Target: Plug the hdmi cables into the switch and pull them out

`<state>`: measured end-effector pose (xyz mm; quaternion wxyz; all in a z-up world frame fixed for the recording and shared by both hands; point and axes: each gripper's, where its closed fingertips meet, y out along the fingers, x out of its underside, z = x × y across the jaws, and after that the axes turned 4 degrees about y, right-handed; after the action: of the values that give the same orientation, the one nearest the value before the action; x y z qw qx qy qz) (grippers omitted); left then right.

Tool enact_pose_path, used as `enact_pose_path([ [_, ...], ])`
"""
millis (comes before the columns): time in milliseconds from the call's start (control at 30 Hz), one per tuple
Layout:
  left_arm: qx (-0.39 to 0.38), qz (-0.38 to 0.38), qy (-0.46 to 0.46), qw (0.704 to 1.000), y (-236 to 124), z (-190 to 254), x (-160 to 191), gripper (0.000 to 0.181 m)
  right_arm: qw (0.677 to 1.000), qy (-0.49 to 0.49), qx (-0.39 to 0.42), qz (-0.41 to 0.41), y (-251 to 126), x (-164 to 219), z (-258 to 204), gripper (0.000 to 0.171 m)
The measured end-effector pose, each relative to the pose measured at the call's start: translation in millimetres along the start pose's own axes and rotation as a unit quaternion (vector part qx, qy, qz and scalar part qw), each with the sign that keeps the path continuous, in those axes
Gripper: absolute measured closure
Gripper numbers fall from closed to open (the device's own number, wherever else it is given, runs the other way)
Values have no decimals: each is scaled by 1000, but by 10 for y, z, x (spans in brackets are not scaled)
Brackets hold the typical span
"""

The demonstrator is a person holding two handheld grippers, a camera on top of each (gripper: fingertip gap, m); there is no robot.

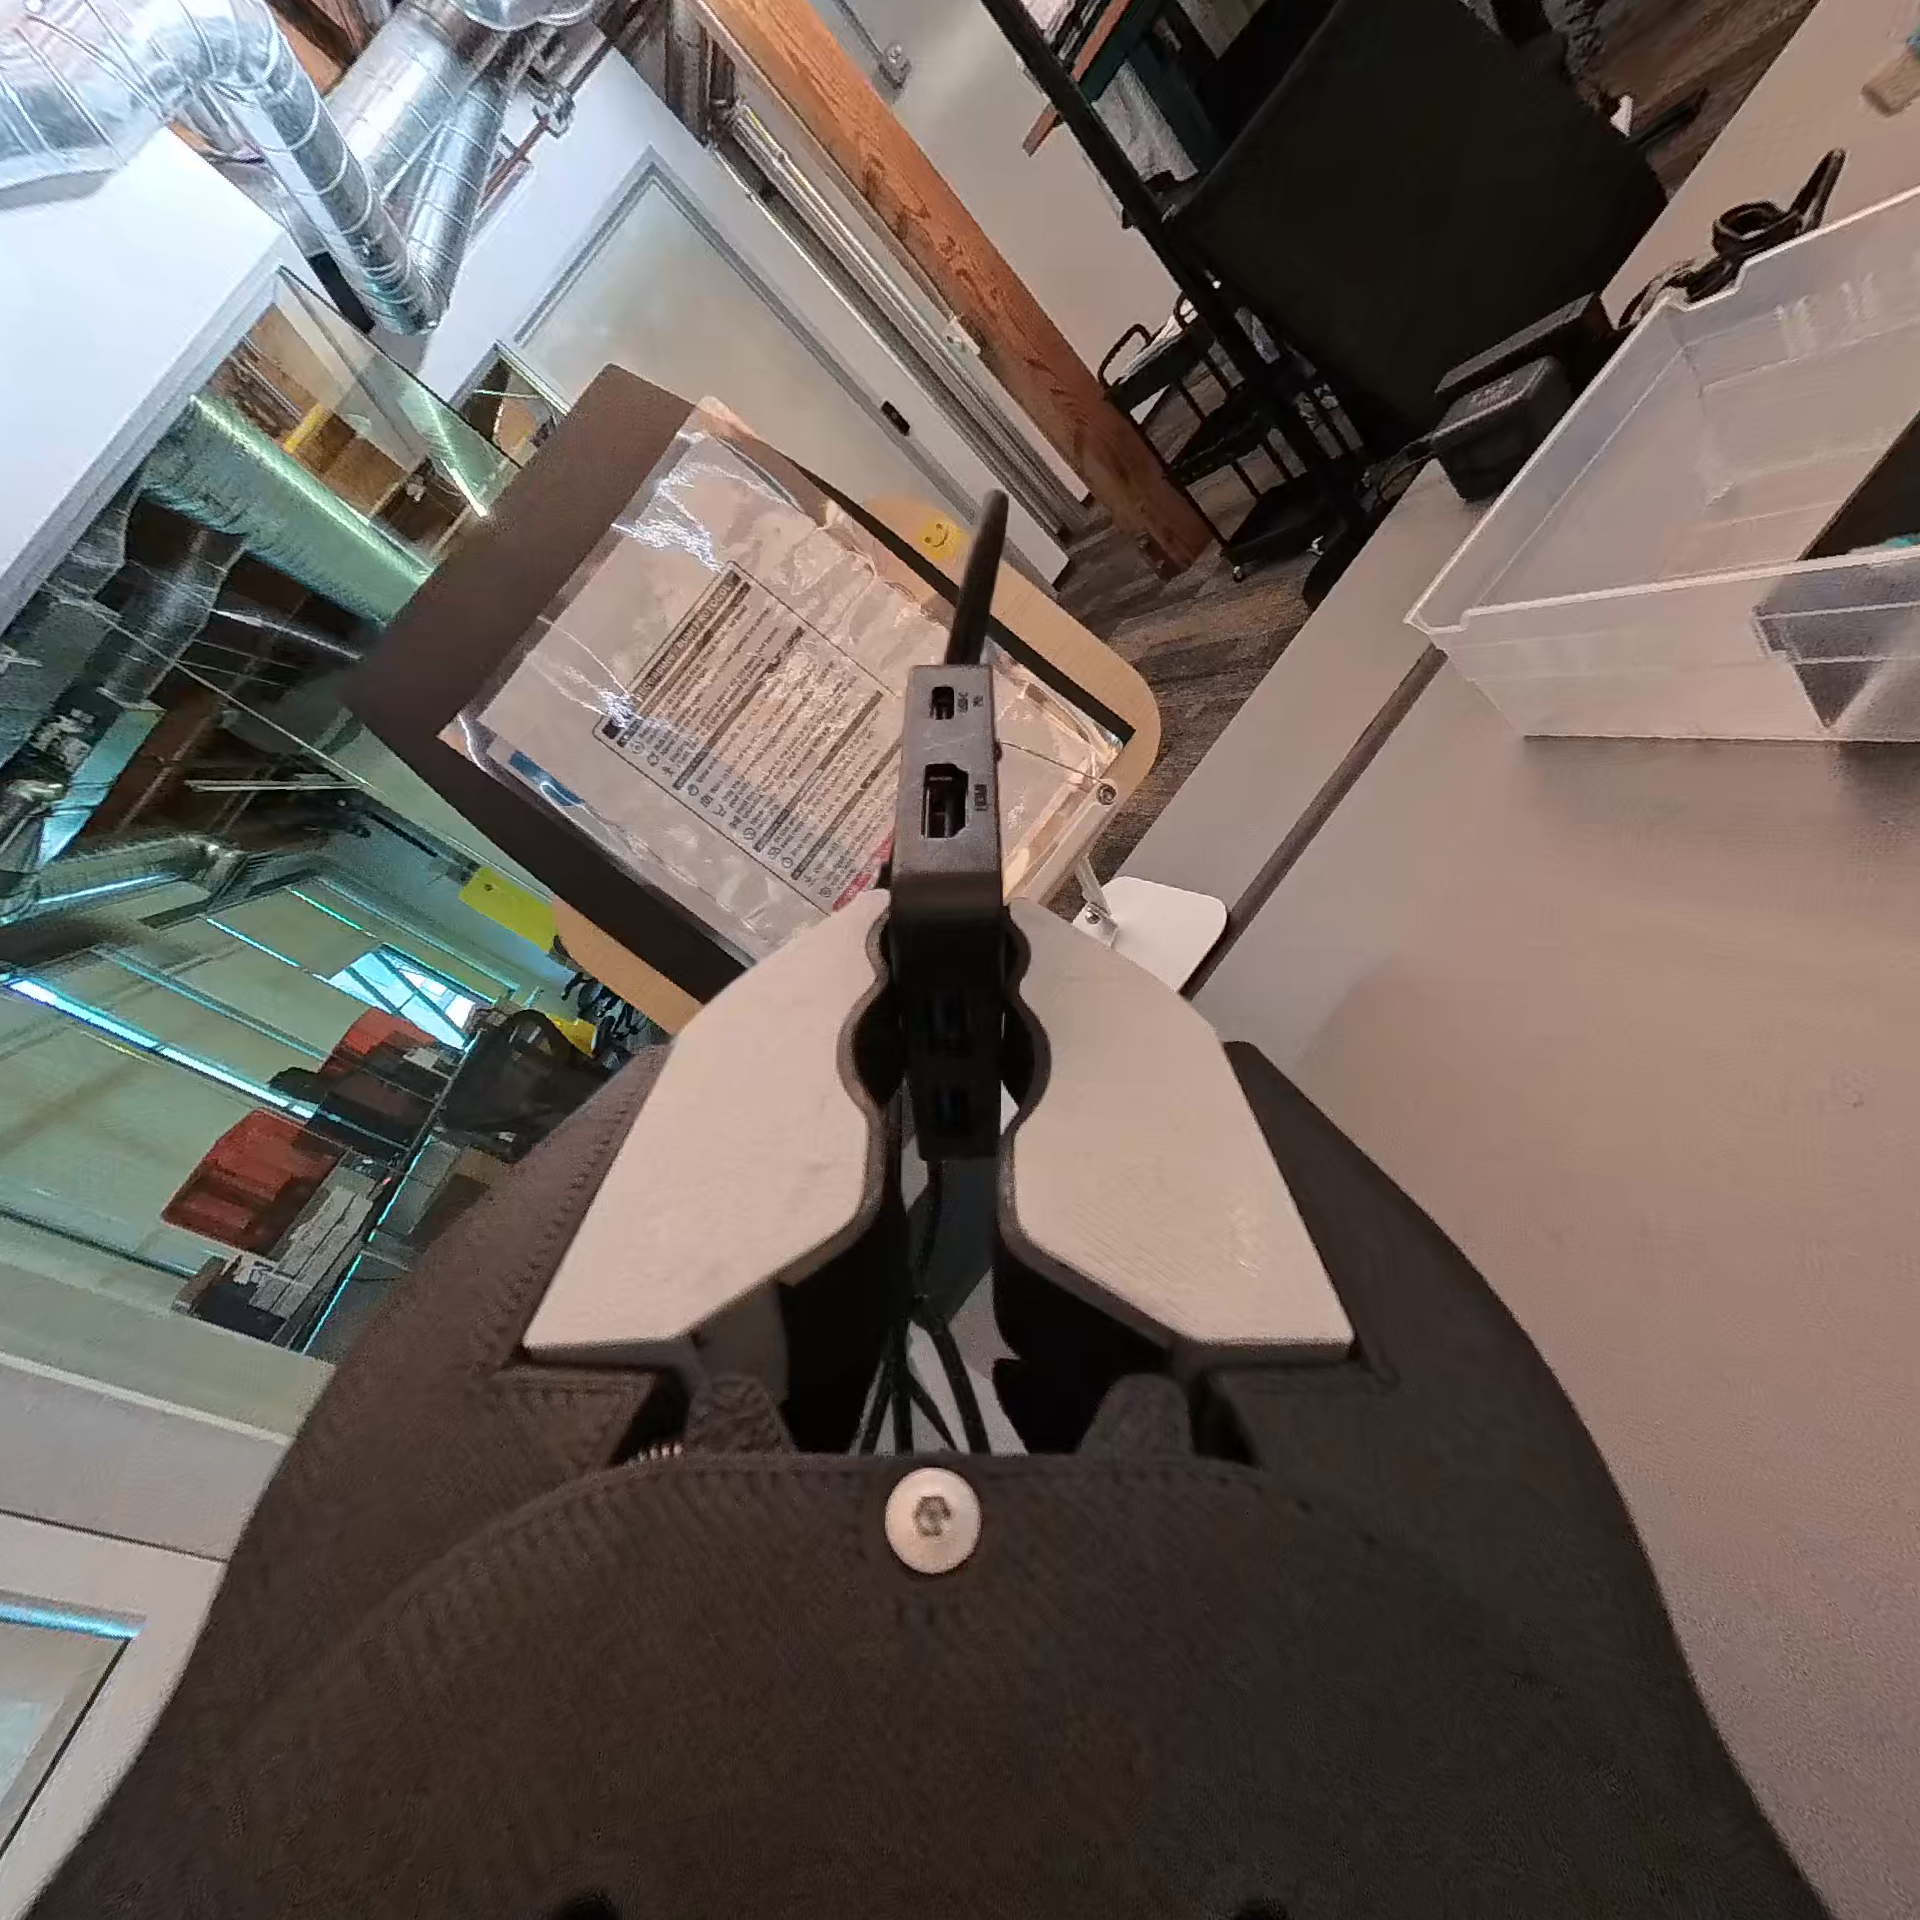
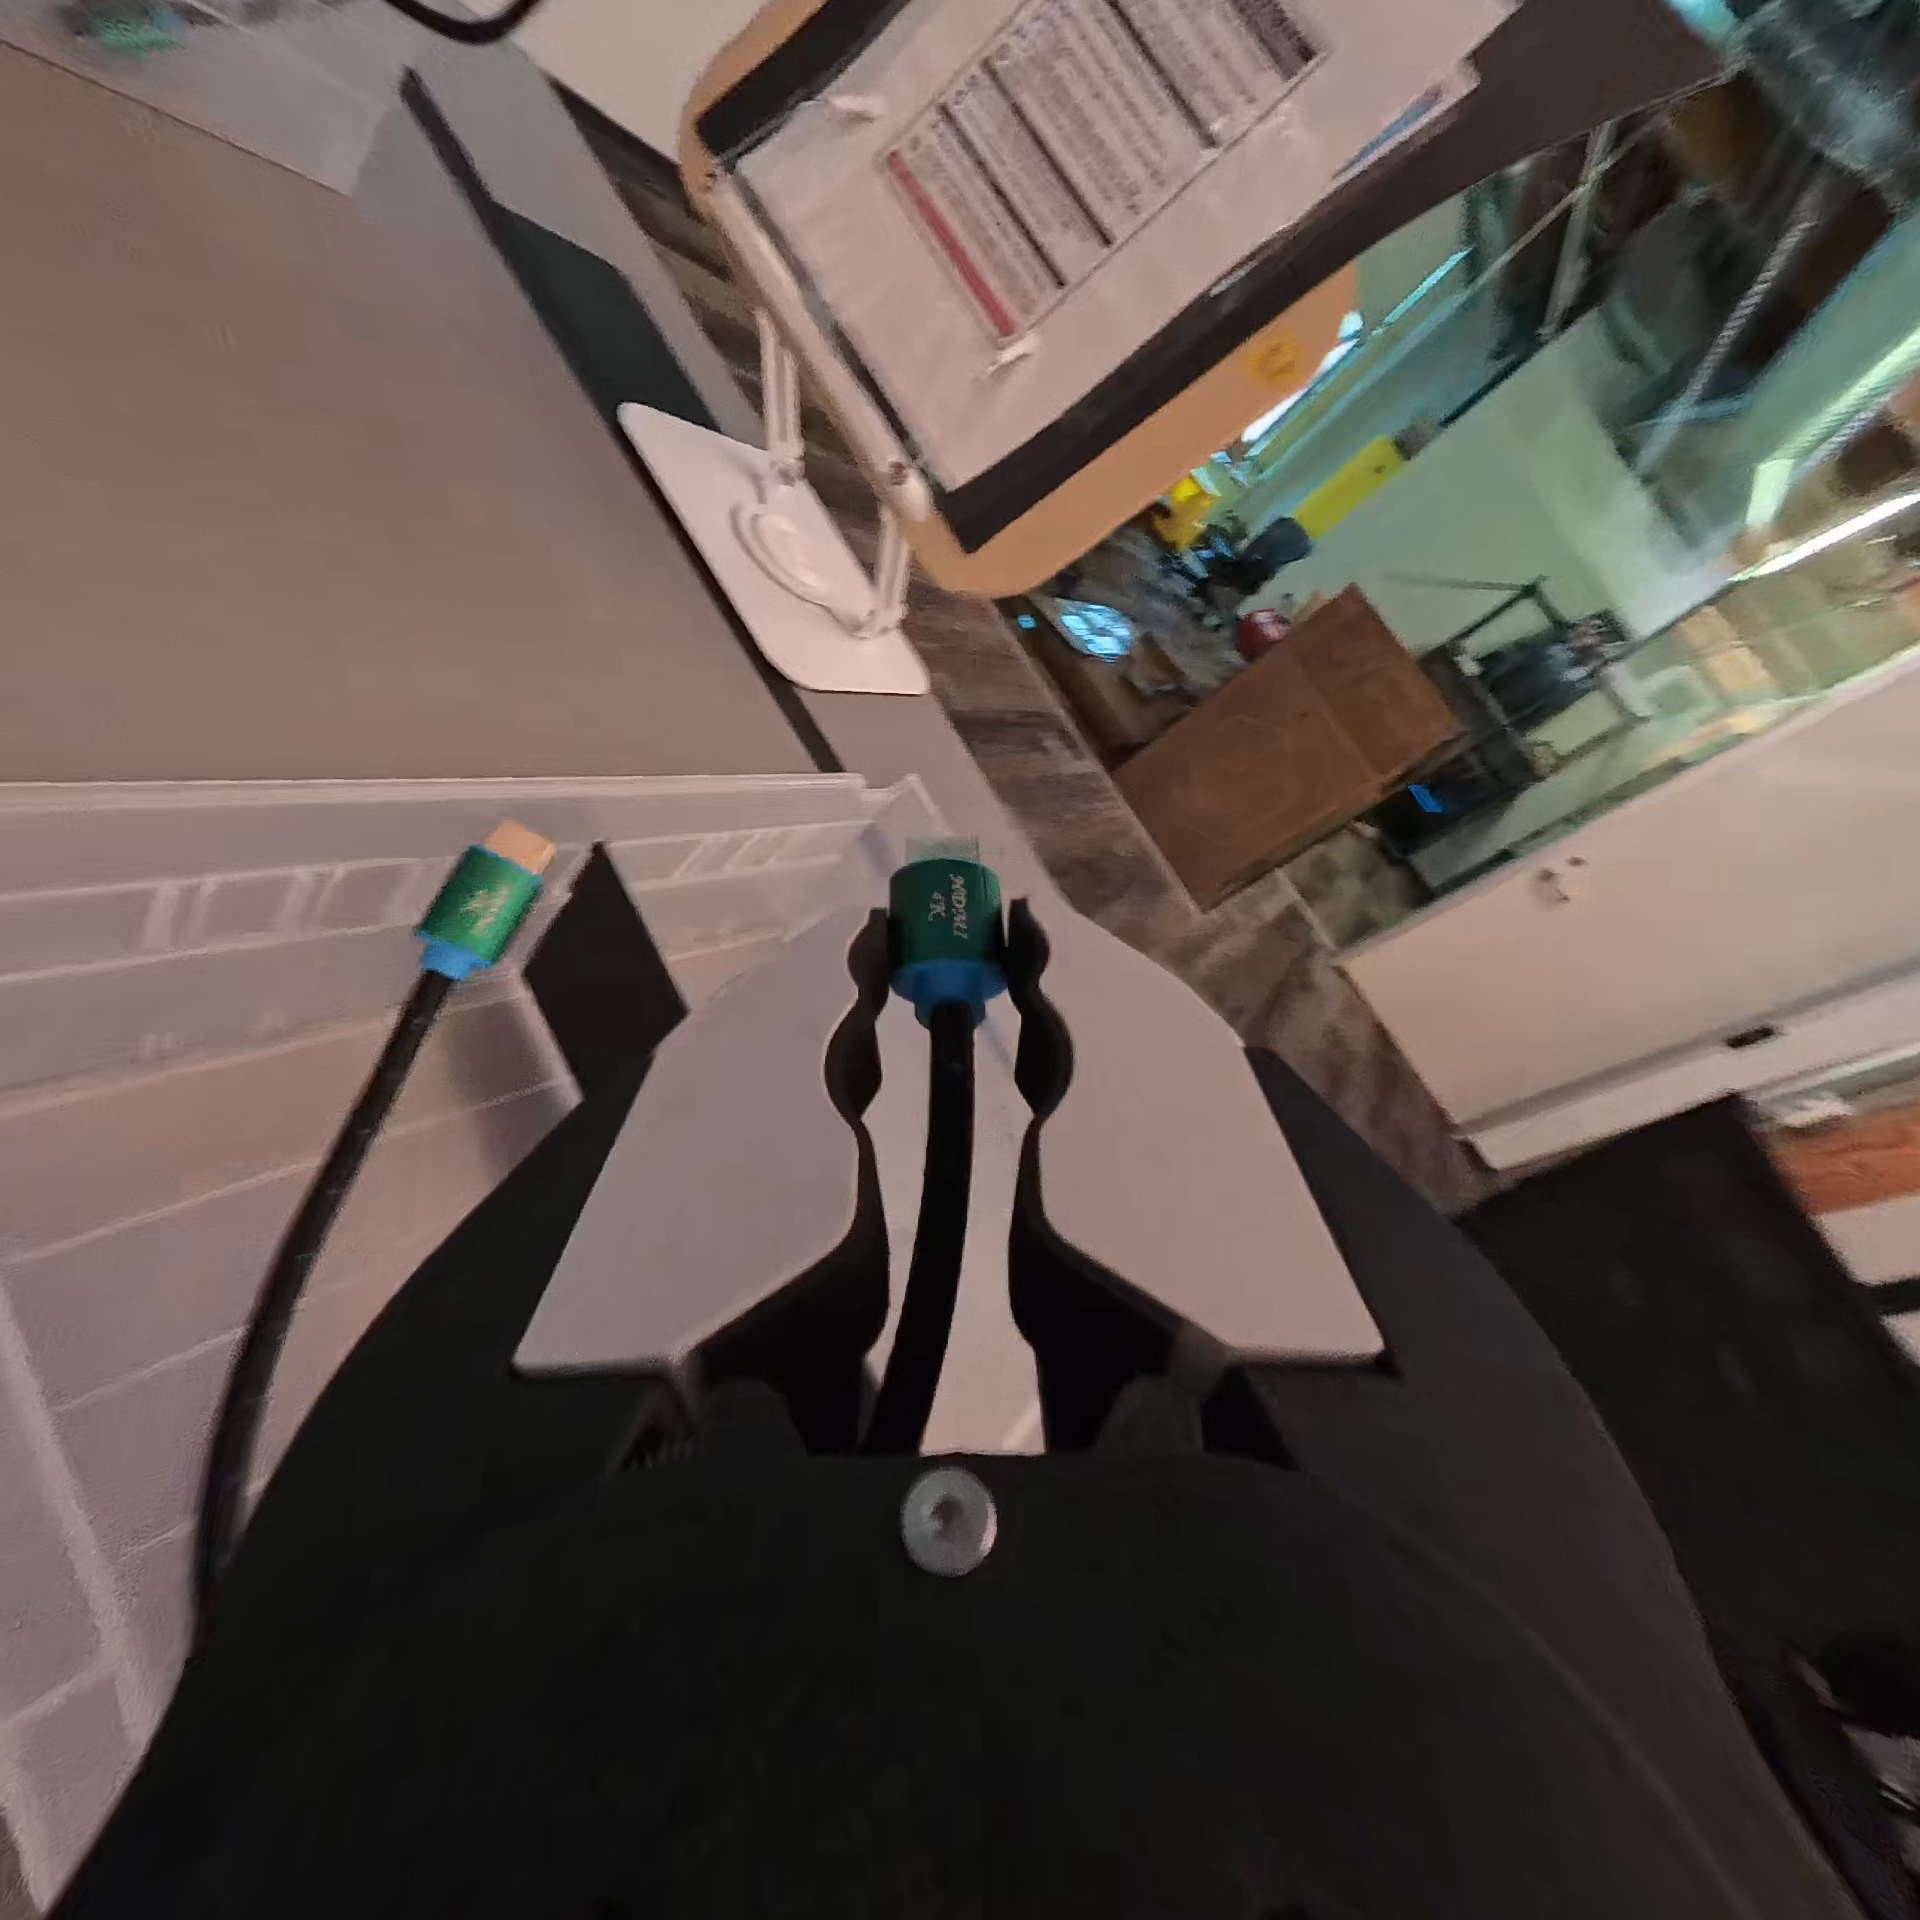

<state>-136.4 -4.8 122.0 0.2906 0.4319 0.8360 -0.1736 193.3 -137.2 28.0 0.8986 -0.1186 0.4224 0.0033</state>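
Switch (image 1: 948, 831) clamped in left hand-held gripper (image 1: 945, 935); right hand-held gripper (image 2: 945, 935) grips HDMI plug (image 2: 943, 933).

A black HDMI switch (image 1: 948, 831) is clamped edge-on between the grey fingers (image 1: 769, 1122) of the left gripper (image 1: 948, 997), its far end reaching past the fingertips. Two open ports are seen on the edge turned toward the camera. A black cable (image 1: 980, 571) is attached at the switch's far end and runs away from the gripper. Behind it, a framed board with a plastic-covered sheet (image 1: 748, 717) is seen. To the gripper's right, a grey table (image 1: 1558, 1039) and a clear plastic bin (image 1: 1704, 499) are visible.
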Motion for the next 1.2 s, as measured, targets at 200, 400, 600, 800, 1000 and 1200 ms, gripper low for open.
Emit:
enact_pose_path([
  [200,21,0,5,1000,44,121,-10,166,994,35,-102,-18,258,146,-342,154],
  [400,41,-5,10,999,80,230,-4,166,976,109,-178,-67,320,331,-593,149],
  [600,45,-3,-1,999,79,224,4,166,981,146,-38,-119,134,531,-73,148],
  [800,57,-4,0,998,98,291,2,166,934,221,-80,-270,25,1090,-326,138],
  [1000,58,-10,6,998,107,311,13,166,931,196,-57,-303,37,1215,-261,162],
  [1200,63,-9,8,998,104,333,2,166,933,165,-34,-318,59,1259,-203,145],
])
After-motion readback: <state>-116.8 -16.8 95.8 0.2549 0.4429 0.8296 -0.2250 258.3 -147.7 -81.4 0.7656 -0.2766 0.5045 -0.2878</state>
